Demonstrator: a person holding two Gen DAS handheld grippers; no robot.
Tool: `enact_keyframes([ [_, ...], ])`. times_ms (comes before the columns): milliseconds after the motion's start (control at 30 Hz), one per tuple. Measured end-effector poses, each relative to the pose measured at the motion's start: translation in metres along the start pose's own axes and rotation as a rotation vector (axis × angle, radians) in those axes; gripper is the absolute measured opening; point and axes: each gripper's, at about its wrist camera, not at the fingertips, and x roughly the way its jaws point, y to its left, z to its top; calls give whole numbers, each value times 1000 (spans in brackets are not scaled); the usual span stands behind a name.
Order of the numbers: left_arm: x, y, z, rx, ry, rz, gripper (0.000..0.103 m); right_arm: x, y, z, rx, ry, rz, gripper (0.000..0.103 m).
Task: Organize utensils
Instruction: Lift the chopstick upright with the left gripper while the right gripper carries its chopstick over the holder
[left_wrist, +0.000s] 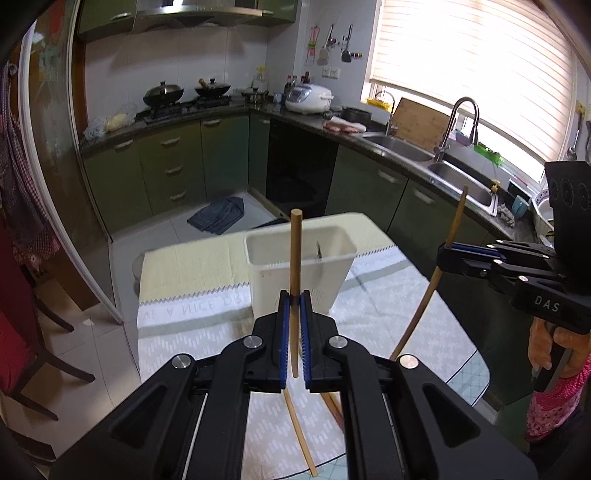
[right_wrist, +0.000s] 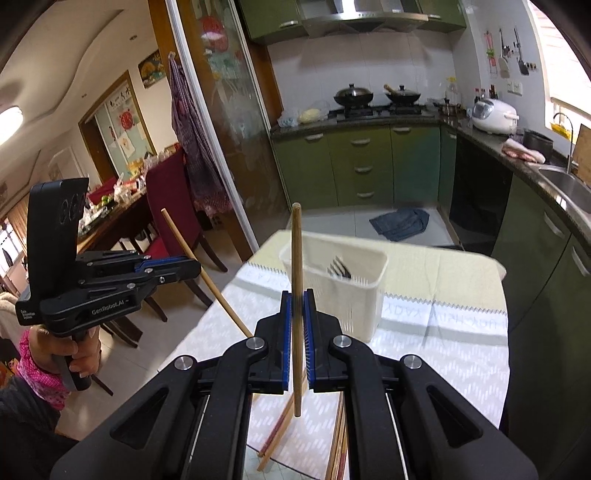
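Observation:
My left gripper (left_wrist: 294, 297) is shut on a wooden chopstick (left_wrist: 295, 251) that stands nearly upright above the table. Just beyond it stands the white utensil holder (left_wrist: 301, 266). My right gripper (right_wrist: 296, 295) is shut on a second chopstick (right_wrist: 296, 251), also upright, in front of the holder (right_wrist: 354, 306). A metal fork (right_wrist: 340, 269) leans inside the holder. Each view shows the other gripper from the side: the right gripper (left_wrist: 445, 251) with its slanted chopstick (left_wrist: 456, 221), and the left gripper (right_wrist: 197, 267) with its own chopstick (right_wrist: 207, 273). Several loose chopsticks (right_wrist: 277, 435) lie on the near table.
The table (left_wrist: 207, 332) carries a patterned cloth and a yellow mat (left_wrist: 192, 266). Green cabinets and a counter with a sink (left_wrist: 402, 147) run along the right. A glass sliding door (right_wrist: 221, 147) and dark chairs (right_wrist: 170, 206) stand left. A blue cloth (left_wrist: 218, 216) lies on the floor.

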Motion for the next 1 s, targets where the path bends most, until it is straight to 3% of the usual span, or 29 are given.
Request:
enact_keyframes([
  [333,-49,-12,69,38,-169,12,6,-37,-1,62,-6,-131,-26,7],
  [600,-43,-14,110,43,-294,47,6,-35,-20,116,15,-235,-68,7],
  [800,10,-7,111,27,-244,68,6,0,-30,138,-3,-255,-136,7],
  [1000,58,7,99,0,-145,77,6,60,-44,126,-17,-180,-190,7],
])
